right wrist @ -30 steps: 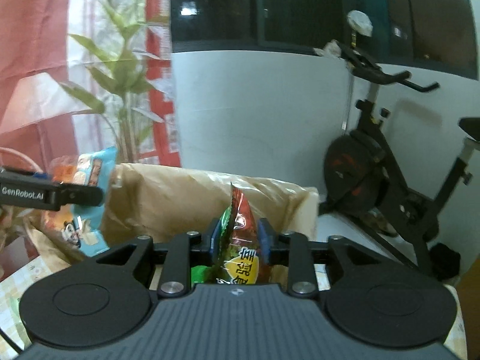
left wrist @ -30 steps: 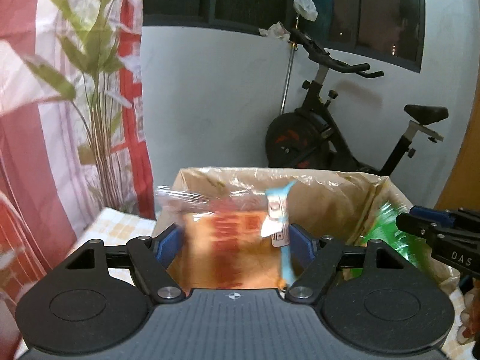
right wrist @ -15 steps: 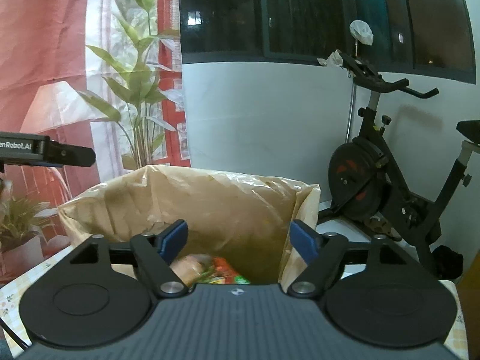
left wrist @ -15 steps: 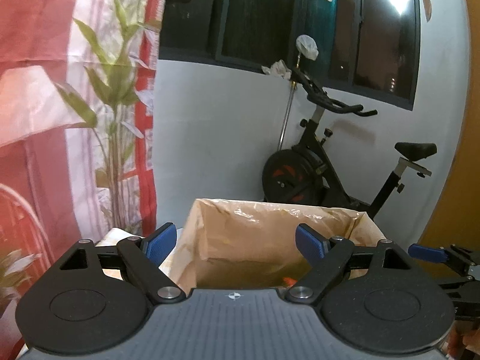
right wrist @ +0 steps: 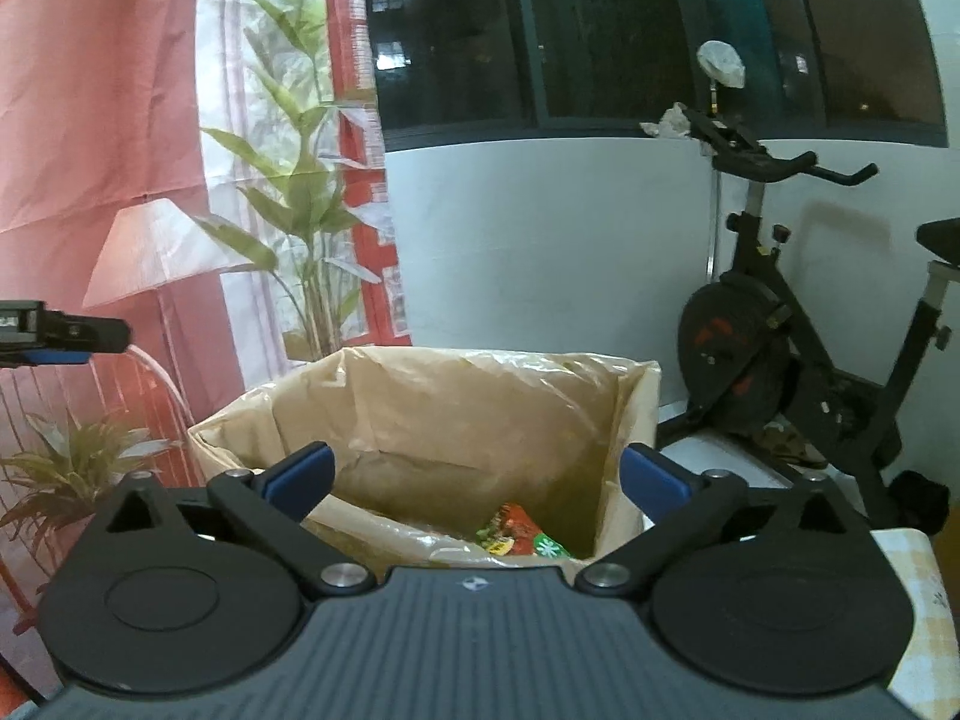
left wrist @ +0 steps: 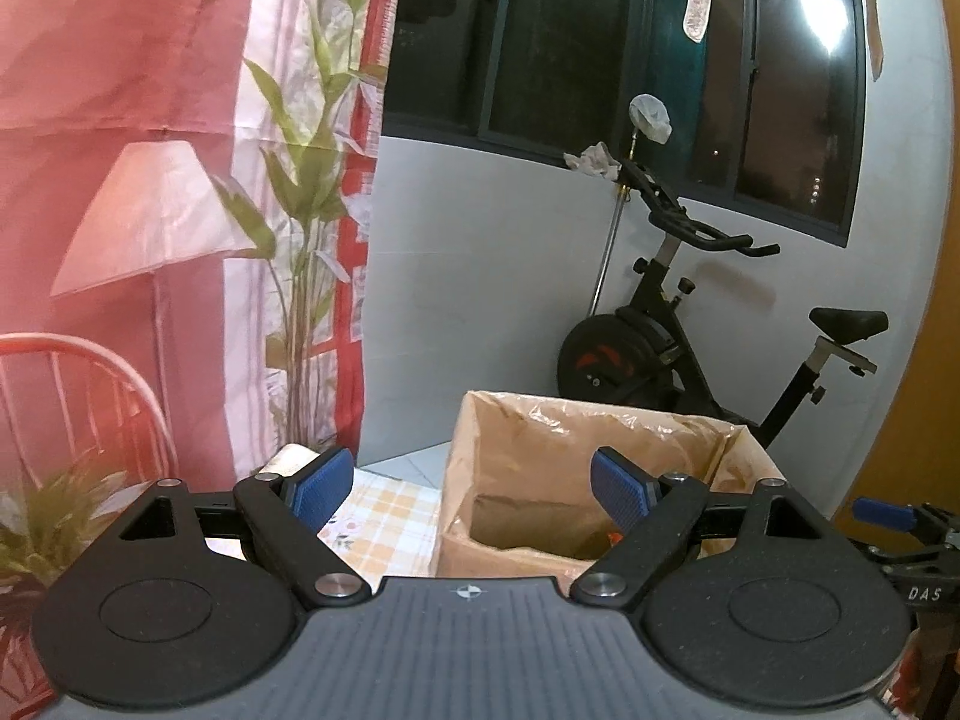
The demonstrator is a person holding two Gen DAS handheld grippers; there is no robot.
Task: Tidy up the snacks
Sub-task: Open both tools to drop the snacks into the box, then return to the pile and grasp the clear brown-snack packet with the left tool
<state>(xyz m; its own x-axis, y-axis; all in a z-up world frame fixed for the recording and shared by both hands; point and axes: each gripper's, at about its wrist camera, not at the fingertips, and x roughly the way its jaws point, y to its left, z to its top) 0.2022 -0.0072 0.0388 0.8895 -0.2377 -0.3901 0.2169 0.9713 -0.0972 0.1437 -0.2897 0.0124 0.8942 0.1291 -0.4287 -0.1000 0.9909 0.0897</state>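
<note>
A: What are we holding right now?

B: Nothing at all. Our left gripper [left wrist: 474,489] is hanging with its jaws wide apart, and nothing is sitting between the blue pads [left wrist: 324,483].

A: And the other one?

B: Our right gripper [right wrist: 477,474] is doing the same. Its jaws are spread wide too, with only air between them.

A: So where are the snacks?

B: We are looking down into the cardboard box [right wrist: 636,420]. A red and green snack bag [right wrist: 519,537] is lying at the bottom, close to the right wall. The box has a clear plastic liner [right wrist: 468,402] inside it (all crinkly and shiny at the rim).

A: Are we seeing the snacks from the left side too?

B: Not really. From the left camera we are looking at the box [left wrist: 462,516] from a bit farther back, and only a tiny orange bit is peeking out behind the right finger. We cannot tell what that bit is.

A: What is the box sitting on?

B: It is standing on a checked tablecloth [left wrist: 390,516], yellow and white with little flowers.

A: What else are we seeing?

B: An exercise bike [right wrist: 792,360] is standing by the white wall behind the box. A red curtain [left wrist: 150,120] with a lamp and leaves printed on it is hanging on the left. The tip of our right gripper is also poking into the left camera's right edge.
</note>
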